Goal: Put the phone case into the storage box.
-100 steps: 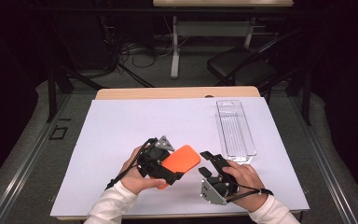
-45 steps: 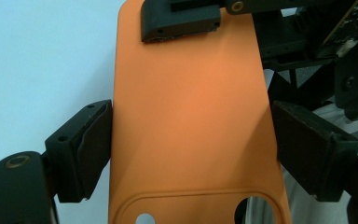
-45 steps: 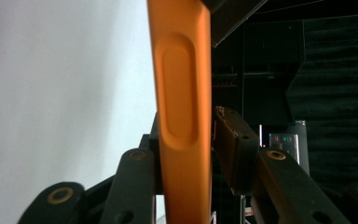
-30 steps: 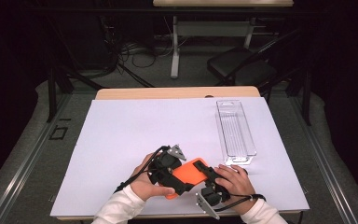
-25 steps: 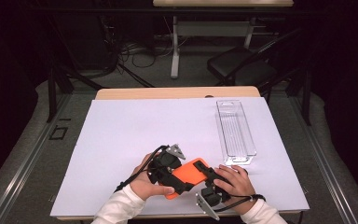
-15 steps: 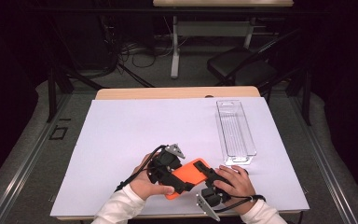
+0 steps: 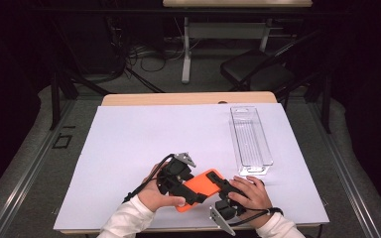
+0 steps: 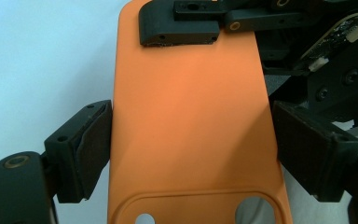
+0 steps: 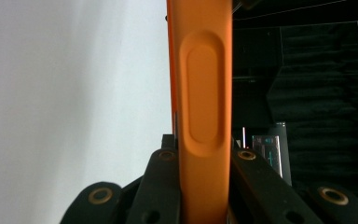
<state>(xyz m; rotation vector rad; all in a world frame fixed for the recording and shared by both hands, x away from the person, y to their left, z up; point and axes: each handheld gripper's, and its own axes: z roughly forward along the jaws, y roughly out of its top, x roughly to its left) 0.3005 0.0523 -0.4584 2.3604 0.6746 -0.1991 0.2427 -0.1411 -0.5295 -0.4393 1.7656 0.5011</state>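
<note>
A big white sheet [image 7: 144, 148] covers most of the wooden table [image 7: 188, 98]. From high up you can see the whole of it. On the far right side of the sheet lies a long clear plastic tray [image 7: 250, 141]. The right gripper view catches a small piece of that tray [image 9: 270, 149], far off against the dark room.

Near the front edge of the sheet, two hands hold a gripper each, and an orange phone case [image 7: 202, 189] sits between them, lifted a little off the sheet. From high up the case looks like a small orange patch, half hidden by the black grippers.

The left gripper view looks flat onto the back of the case [image 8: 191, 130] and shows its full width, with round holes near the bottom edge. The left gripper [image 8: 191, 149] has its jaws spread wide, one on each long side of the case. The left pad touches the edge. The right pad sits just beside the other edge, and I cannot tell if it presses. One jaw of the other gripper clamps the far end.

The right gripper view sees the case [image 9: 204, 93] edge-on, as a thin orange strip with a long button bump. The right gripper [image 9: 204, 186] has just been closing, and its jaws now pinch this thin edge tight from both sides.
</note>
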